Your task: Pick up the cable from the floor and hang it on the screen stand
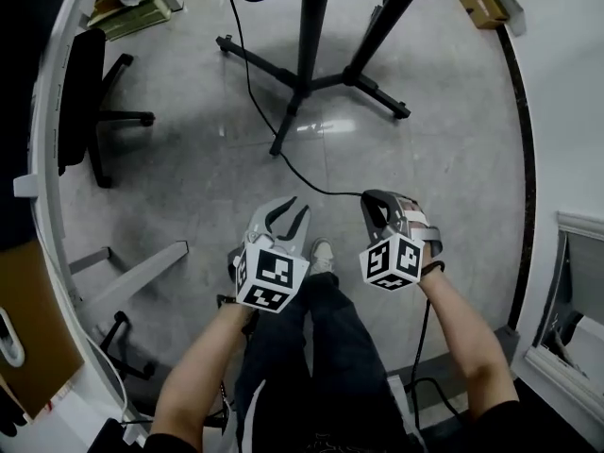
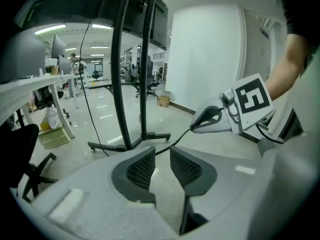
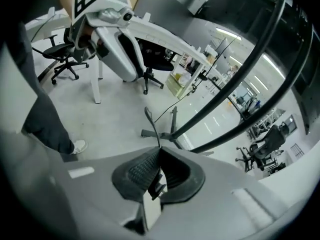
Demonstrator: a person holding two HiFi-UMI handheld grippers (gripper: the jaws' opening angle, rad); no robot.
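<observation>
A thin black cable [image 1: 335, 194] runs across the grey floor from the screen stand [image 1: 304, 81] up to my right gripper [image 1: 370, 201], which is shut on its end. In the right gripper view the cable [image 3: 151, 121] rises out of the closed right gripper [image 3: 160, 156], with the stand's slanted black poles [image 3: 240, 79] behind. My left gripper [image 1: 288, 217] hangs beside it, open with nothing between its pads. The left gripper view shows the open left gripper [image 2: 161, 156], the cable [image 2: 180, 138] beyond it, the right gripper [image 2: 212, 120] and the stand's poles [image 2: 117, 84].
A black office chair [image 1: 90, 92] stands at the left, next to a white desk leg [image 1: 142, 272]. A cardboard box [image 1: 481, 6] lies at the far right, and a stack of papers [image 1: 132, 12] at the far left. The person's shoe [image 1: 322, 253] is below the grippers.
</observation>
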